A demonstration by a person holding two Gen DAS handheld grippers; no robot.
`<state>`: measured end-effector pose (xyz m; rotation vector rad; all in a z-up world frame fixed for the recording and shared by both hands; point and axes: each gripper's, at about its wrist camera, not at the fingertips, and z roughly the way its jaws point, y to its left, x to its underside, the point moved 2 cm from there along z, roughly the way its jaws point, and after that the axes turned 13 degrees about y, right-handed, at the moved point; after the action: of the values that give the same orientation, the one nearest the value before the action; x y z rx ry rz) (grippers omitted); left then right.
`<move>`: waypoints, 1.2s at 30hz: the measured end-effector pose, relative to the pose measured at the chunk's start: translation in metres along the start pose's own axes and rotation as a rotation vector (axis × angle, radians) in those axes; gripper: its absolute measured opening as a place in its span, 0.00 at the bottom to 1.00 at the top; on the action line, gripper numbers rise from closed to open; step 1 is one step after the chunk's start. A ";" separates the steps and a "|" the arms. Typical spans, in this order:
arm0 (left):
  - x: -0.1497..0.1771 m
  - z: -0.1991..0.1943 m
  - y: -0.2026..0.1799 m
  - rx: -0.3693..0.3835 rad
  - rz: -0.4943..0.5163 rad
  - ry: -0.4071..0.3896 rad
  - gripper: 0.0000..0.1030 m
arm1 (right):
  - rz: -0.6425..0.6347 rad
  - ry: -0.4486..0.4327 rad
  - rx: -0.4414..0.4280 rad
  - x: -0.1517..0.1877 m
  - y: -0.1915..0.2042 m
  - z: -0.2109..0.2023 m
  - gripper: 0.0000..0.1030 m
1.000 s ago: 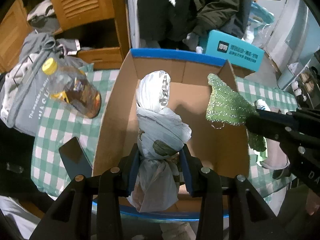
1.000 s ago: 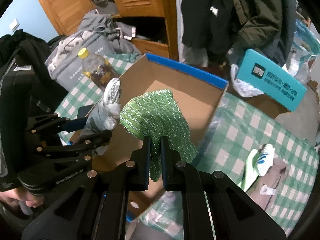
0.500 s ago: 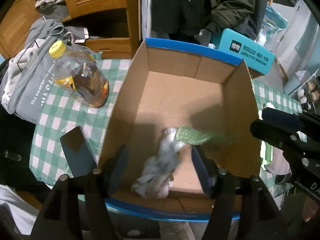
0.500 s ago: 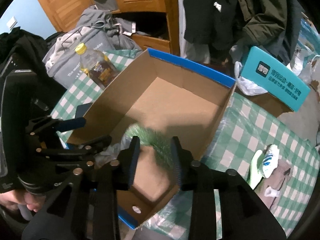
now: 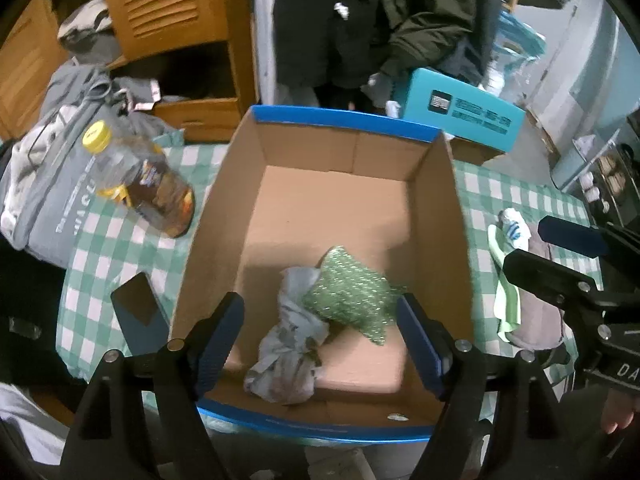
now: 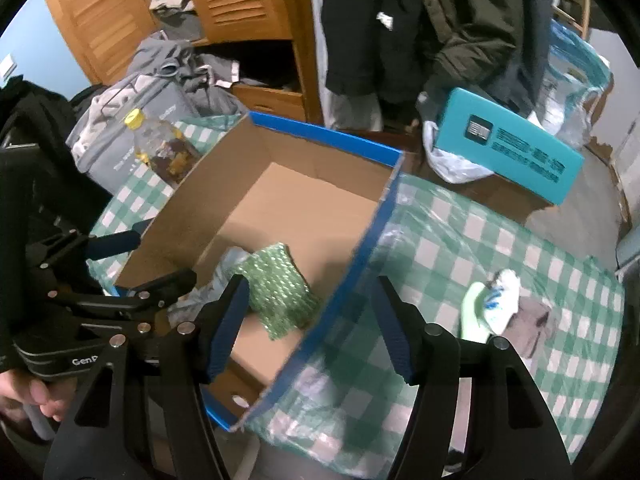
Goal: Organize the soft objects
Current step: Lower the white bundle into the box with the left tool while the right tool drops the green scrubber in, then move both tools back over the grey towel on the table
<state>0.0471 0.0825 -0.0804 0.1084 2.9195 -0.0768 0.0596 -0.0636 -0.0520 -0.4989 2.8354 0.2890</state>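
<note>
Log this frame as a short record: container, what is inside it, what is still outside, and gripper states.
container: cardboard box, open top, blue rim
inside: grey cloth bundle and green sparkly cloth, touching, at near end
outside: small cloth pile on checked tablecloth
left gripper: opening, nothing held
right gripper: opening, nothing held

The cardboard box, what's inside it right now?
Inside the cardboard box lie a grey cloth bundle and a green sparkly cloth overlapping it. Anything beneath them is covered.
</note>
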 end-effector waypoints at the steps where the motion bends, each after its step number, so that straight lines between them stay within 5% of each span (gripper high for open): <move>1: 0.000 0.000 -0.004 0.000 0.009 -0.001 0.77 | 0.009 -0.001 0.004 0.003 -0.005 -0.002 0.63; 21: 0.003 -0.004 -0.096 0.023 0.180 -0.008 0.77 | 0.240 0.021 0.062 0.074 -0.119 -0.023 0.63; 36: 0.006 0.020 -0.169 0.068 0.300 0.066 0.77 | 0.384 0.024 0.104 0.121 -0.187 -0.022 0.63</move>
<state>0.0324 -0.0862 -0.0938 0.5675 2.9281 -0.1249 0.0113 -0.2784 -0.0928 0.0675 2.9344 0.2020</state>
